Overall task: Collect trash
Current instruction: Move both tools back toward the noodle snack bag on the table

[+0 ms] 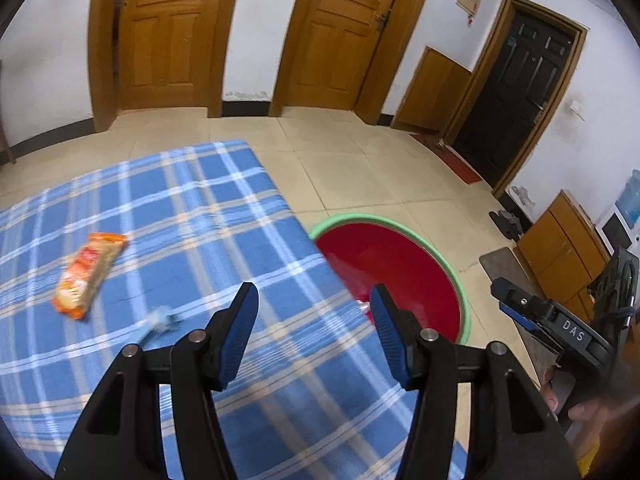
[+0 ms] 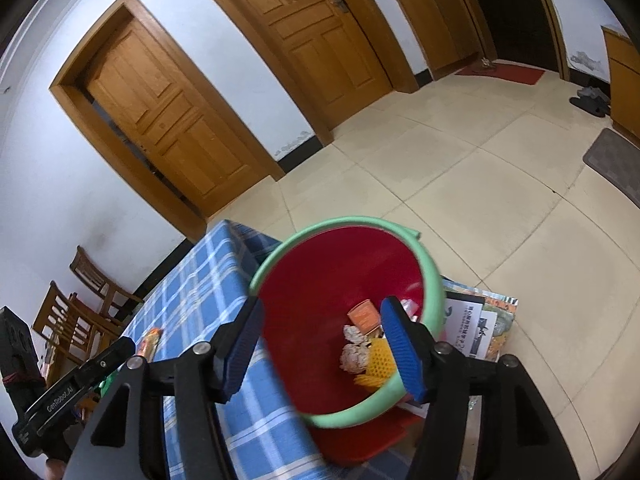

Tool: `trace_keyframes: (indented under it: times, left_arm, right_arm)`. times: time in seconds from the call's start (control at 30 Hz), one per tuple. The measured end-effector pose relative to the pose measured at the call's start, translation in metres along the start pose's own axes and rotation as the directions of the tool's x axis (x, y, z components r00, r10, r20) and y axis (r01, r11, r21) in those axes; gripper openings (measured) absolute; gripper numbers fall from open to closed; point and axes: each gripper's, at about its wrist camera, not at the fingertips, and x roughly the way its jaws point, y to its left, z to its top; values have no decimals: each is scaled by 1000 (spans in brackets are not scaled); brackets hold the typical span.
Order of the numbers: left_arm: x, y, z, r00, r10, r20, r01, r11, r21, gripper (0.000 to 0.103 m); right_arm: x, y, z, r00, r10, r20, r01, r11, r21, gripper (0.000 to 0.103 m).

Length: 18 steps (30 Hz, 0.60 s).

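Note:
A red bin with a green rim [image 1: 390, 264] stands on the floor beside the table with the blue plaid cloth [image 1: 180, 216]. An orange snack wrapper [image 1: 89, 274] and a small pale blue scrap [image 1: 160, 322] lie on the cloth. My left gripper [image 1: 314, 322] is open and empty above the table's right edge, to the right of both. My right gripper [image 2: 322, 346] is open and empty right above the bin [image 2: 340, 280], which holds crumpled paper [image 2: 354, 354], a yellow mesh piece [image 2: 380, 364] and an orange card [image 2: 364, 316]. The wrapper [image 2: 149, 343] shows at the left.
Wooden doors [image 1: 164, 32] line the far wall. A dark door [image 1: 516, 92] with a red mat [image 1: 448, 156] is at the right. Wooden chairs [image 2: 76, 312] stand left of the table. Printed papers [image 2: 476, 328] lie on the floor beside the bin.

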Motion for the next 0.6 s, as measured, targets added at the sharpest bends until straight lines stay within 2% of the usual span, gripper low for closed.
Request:
trace_keyframes:
  times: [0.3,0.6]
  left_arm:
    - [-46,50,-8,995,90,46,-87,994,-60,58]
    - [-62,110,-11,975,217,49,-210,971,-118,58]
  right_arm:
    - [-11,38,-16,998,55,-10,-55,997,-61,68]
    - [-10,55,-30,998,51,-28,-53,994,-97,73]
